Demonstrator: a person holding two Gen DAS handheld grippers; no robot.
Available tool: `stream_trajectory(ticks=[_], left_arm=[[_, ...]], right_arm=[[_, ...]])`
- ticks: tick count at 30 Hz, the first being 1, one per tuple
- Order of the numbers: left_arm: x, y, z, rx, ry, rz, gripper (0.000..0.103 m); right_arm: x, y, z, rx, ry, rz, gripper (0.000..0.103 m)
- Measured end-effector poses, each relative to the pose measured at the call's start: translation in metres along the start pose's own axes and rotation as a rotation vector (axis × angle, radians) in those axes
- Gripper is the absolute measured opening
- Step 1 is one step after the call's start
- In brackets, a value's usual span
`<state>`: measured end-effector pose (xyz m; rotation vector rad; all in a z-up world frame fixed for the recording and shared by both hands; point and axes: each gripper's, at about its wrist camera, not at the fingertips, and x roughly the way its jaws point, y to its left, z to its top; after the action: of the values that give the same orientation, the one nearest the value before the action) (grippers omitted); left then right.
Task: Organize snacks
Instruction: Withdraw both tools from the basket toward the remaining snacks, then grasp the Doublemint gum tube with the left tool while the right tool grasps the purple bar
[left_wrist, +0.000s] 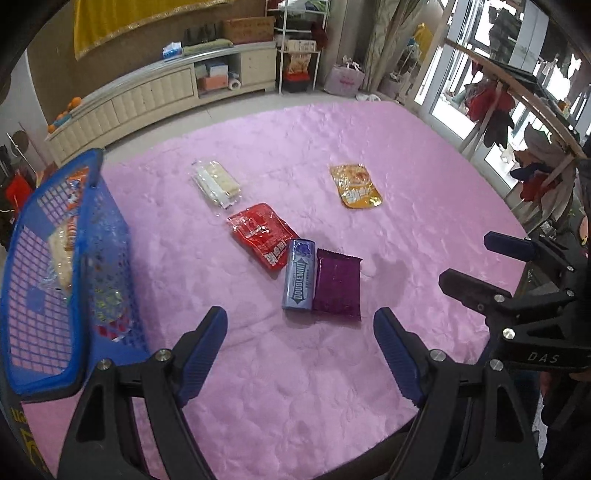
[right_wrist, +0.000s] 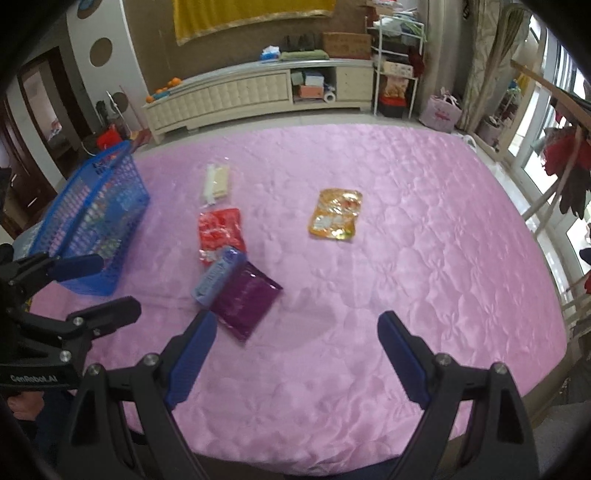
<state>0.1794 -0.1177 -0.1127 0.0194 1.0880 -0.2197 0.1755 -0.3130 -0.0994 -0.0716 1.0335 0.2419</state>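
left gripper (left_wrist: 300, 321) spread, empty | right gripper (right_wrist: 297, 325) spread, empty | purple packet (left_wrist: 337, 285) touching gum box (left_wrist: 298, 274)

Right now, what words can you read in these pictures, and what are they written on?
"DOUBLEMINT": on the blue gum pack lying beside the purple packet.
"DAS": on the black body of the right gripper, seen from the left wrist.
"CenRobot.AI": on the black body of the left gripper, seen from the right wrist.
Red packet, orange packet, cardboard box: print too small or blurred to read.
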Motion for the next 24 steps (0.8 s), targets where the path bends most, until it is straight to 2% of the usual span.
stream_trajectory(ticks=[11,20,24], left_arm=[[0.044,0.003,0.014,0.058,0.056,0.022,0.08],[0.086,0.006,0.026,0.076,0.111,0.004,0.079],[0.103,0.005,0.032,0.088,0.134,-0.001,0.071]], right_arm=[[0.047,-0.001,0.005,0.004,0.032,-0.013,0.091],[0.082,-0.013,0.007,0.025,0.065,-0.033,0.091],[0.091,-0.019,0.008,0.037,0.068,-0.037,0.091]])
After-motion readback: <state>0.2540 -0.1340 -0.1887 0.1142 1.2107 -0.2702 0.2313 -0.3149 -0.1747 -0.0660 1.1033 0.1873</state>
